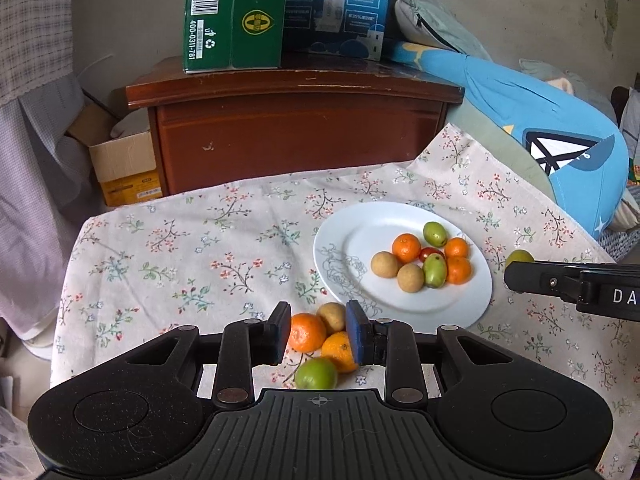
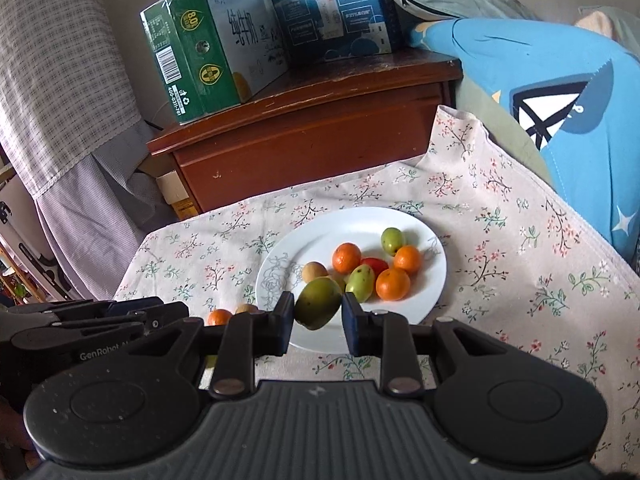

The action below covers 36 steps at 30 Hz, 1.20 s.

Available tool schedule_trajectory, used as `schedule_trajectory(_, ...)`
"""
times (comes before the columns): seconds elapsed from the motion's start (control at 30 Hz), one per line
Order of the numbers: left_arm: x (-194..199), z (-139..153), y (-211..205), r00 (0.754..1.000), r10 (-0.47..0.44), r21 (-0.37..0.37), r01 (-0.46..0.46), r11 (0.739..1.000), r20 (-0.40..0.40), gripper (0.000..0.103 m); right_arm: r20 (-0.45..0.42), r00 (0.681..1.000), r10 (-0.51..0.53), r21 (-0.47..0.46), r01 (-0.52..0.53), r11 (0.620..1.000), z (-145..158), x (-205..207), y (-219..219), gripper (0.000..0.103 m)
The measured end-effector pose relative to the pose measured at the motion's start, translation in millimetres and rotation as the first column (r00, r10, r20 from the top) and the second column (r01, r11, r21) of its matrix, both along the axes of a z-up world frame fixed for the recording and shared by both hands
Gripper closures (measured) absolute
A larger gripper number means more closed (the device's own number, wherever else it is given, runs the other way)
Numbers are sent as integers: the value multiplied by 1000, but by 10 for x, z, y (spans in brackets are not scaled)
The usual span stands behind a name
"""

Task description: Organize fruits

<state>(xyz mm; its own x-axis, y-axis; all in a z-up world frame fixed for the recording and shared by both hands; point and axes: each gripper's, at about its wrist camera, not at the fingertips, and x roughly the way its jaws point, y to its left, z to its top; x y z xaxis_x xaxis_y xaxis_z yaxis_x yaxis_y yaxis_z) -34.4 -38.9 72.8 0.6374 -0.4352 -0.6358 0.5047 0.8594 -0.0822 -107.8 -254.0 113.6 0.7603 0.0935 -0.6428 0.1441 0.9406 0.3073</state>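
Carrying a green fruit (image 2: 319, 302) clamped in the right gripper (image 2: 318, 322) toward the white plate (image 2: 434, 280), best lowered gently onto bare rim; left gripper (image 1: 319, 332) pinches an orange (image 1: 338, 351) over the cloth.

Bedroom at home — nightstand (image 1: 296, 132), pillows (image 1: 436, 24).

A dark wooden cabinet (image 1: 296, 120) stands behind the flowered tablecloth (image 1: 192, 248), with a green carton (image 1: 234, 16) and a blue carton (image 1: 340, 4) side by side on top; a blue cushion (image 1: 540, 120) lies beside it, an open cardboard box (image 1: 124, 168) on the floor
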Motion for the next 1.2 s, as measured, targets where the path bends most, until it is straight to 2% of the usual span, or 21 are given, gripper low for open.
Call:
schedule_trajectory(0.27,178,-2,-99,999,-34,-35,33,999,-31,76,-14,1000,-23,17,23,1000,-51,177,-147,77)
schedule_trajectory(0.5,351,-56,199,993,15,-49,-21,999,-119,76,-42,999,-25,57,28,998,-139,246,-156,77)
schedule_trajectory(0.7,352,74,502,986,48,-95,-64,993,-157,73,-47,999,-7,65,11,998,-149,247,-105,77)
schedule_trajectory(0.8,330,46,624,981,103,-60,-114,992,-164,64,-43,999,-1,63,4,998,-133,247,-84,77)
schedule_trajectory(0.9,309,-33,645,979,115,-26,-121,992,-168,64,-37,999,-10,73,13,997,-116,233,-96,77)
schedule_trajectory(1.07,266,-156,401,990,23,63,-15,998,-141,64,-43,999,-17,96,21,995,-119,208,-124,77)
schedule_trajectory(1.2,257,-324,189,989,-41,147,62,987,-139,64,-43,999,-23,96,28,995,-116,222,-131,77)
